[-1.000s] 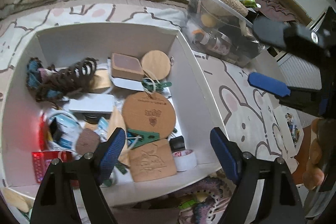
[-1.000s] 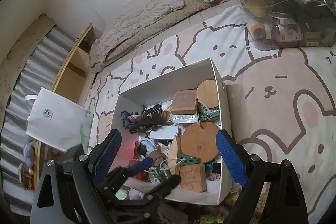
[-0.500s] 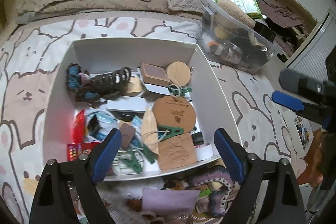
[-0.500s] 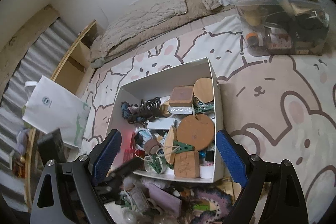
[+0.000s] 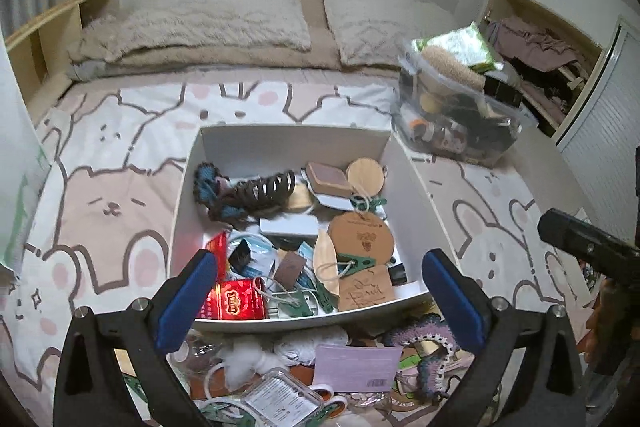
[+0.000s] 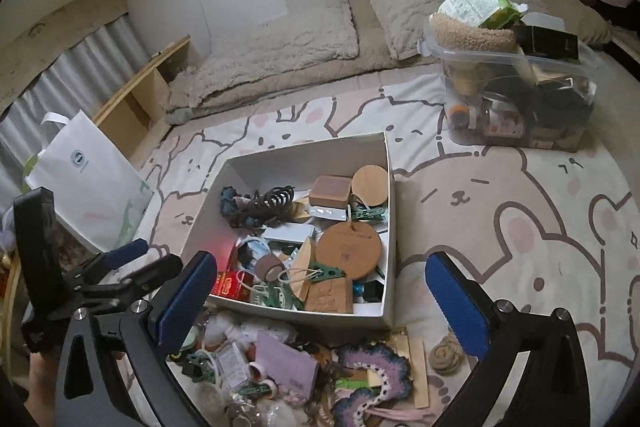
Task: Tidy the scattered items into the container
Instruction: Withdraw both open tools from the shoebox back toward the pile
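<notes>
A white box [image 5: 288, 137] [image 6: 306, 149] sits on the bear-print bedspread, filled with cork discs, a brown hair claw [image 5: 260, 189] and a red packet [image 5: 236, 301]. In front of its near wall lies a loose pile: a purple card [image 5: 356, 367] [image 6: 286, 359], a purple crochet piece [image 5: 424, 337] [image 6: 372, 367], a clear blister pack [image 5: 280, 401] and white cotton [image 5: 244, 355]. My left gripper [image 5: 319, 259] hovers above box and pile, its jaws opening with nothing between them. My right gripper [image 6: 320, 261] hangs likewise, its jaws opening and empty.
A clear plastic bin [image 5: 460, 123] [image 6: 516, 99] crammed with items stands at the far right. A white paper bag [image 6: 88, 183] leans at the left. Beige pillows [image 5: 208, 31] line the wall. A small yarn ball [image 6: 446, 351] lies right of the pile.
Both cameras have pulled back and risen from the box, bringing the loose pile in front of it into view. Both pairs of jaws have spread wider.
</notes>
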`<state>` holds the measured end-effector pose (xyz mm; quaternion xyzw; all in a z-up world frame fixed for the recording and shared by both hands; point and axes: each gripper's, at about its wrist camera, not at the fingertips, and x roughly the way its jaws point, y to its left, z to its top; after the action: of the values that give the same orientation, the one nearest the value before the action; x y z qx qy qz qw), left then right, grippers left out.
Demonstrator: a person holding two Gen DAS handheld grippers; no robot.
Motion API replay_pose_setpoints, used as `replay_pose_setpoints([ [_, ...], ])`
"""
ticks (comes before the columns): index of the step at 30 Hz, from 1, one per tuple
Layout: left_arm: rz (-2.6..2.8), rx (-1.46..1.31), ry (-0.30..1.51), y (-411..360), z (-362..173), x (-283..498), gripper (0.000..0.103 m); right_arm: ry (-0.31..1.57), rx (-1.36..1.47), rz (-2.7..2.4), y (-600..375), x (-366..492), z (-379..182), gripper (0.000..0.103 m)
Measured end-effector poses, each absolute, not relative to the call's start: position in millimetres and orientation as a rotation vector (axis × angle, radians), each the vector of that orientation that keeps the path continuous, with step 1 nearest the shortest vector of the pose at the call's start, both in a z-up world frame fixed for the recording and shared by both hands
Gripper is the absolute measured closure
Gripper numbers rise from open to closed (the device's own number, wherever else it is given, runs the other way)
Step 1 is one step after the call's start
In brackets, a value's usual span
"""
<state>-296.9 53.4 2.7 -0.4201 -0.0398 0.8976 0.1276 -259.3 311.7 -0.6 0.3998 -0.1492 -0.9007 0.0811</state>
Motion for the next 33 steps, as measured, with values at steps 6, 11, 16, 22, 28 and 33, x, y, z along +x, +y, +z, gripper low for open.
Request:
replay_pose_setpoints([
  [6, 2.656, -1.149, -0.102, 46.2, 22.7, -277.3, 0.000, -0.402, 1.133, -2.721, 305.2, -240.2, 13.7, 0.000],
  [11, 2.684, -1.111, -0.111, 39.5, 33.6, -261.1, 0.000, -0.367, 1.104, -2.734, 298.3, -222.0, 21.5, 0.000],
  [16, 2.719, -1.071, -0.120, 31.0, 40.4, -243.1, 0.000, -0.354, 1.061, -2.743, 293.9, -203.6, 26.7, 0.000],
  [22, 2.756, -1.019, -0.128, 21.4, 46.3, -217.8, 0.000, -0.334, 1.001, -2.761, 288.9, -177.8, 33.2, 0.000],
  [28, 2.781, -0.963, -0.143, 11.5, 52.9, -191.9, 0.000, -0.304, 0.964, -2.770, 280.9, -153.9, 38.9, 0.000],
  [33, 2.808, -0.938, -0.140, 4.9, 54.3, -172.3, 0.000, -0.296, 0.935, -2.770, 274.5, -135.5, 40.8, 0.000],
])
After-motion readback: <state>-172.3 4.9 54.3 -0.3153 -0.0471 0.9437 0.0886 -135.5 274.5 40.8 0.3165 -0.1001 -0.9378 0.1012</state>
